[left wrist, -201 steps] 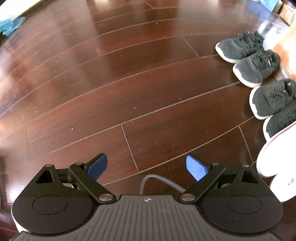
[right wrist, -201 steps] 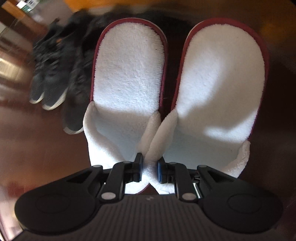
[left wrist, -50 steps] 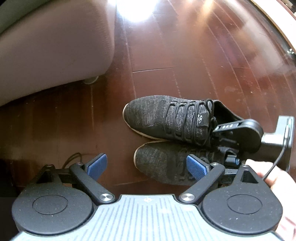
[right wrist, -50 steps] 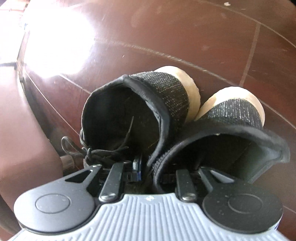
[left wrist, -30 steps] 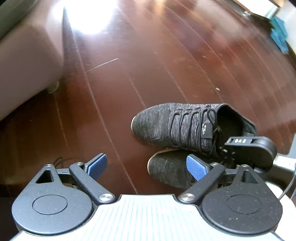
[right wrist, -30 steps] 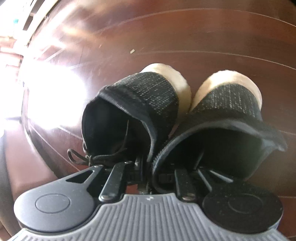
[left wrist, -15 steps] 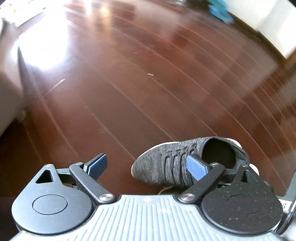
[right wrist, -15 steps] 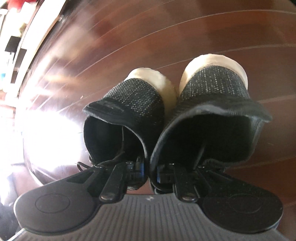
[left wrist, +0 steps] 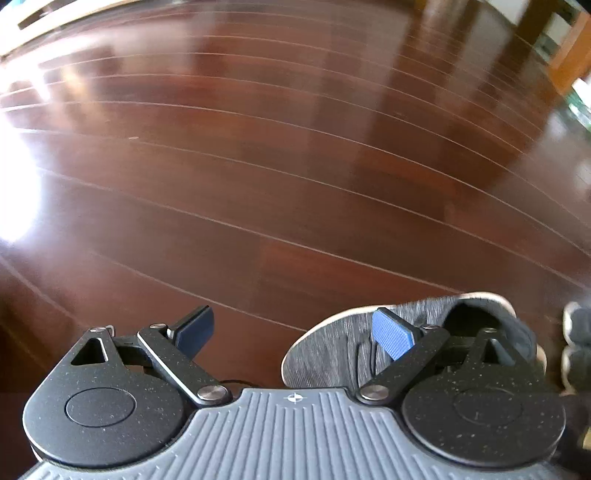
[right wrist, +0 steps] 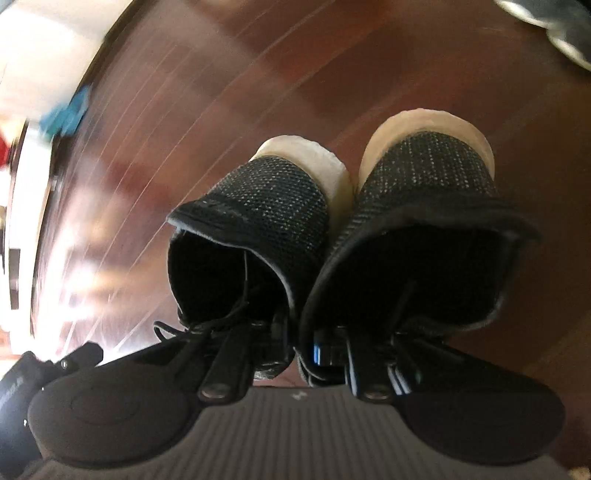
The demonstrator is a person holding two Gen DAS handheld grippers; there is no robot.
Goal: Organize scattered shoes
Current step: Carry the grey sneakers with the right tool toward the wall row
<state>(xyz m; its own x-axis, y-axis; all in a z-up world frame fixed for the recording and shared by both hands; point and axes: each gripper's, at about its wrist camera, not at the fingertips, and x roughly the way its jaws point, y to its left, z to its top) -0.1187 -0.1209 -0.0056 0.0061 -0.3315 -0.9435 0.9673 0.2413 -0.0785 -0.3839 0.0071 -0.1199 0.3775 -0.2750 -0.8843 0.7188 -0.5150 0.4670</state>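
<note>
In the right wrist view my right gripper (right wrist: 299, 339) is shut on the inner collars of two dark grey knit sneakers, pinched together. The left sneaker (right wrist: 266, 206) and the right sneaker (right wrist: 428, 184) hang heel-up above the floor, pale soles facing away. In the left wrist view my left gripper (left wrist: 293, 330) is open with nothing between its blue pads. The carried sneaker pair (left wrist: 332, 347) shows behind its right finger. More dark sneakers (left wrist: 576, 339) stand on the floor at the right edge.
Dark red wood plank floor (left wrist: 295, 166) fills both views. A wooden piece of furniture (left wrist: 569, 59) is at the far right. A blue object (right wrist: 70, 110) lies by the pale wall at left. Another grey shoe (right wrist: 554, 26) shows at the top right.
The right gripper has carried the sneaker pair away from the sofa and across the floor. The left gripper stays open and has swung with it; other sneakers have come into view at right.
</note>
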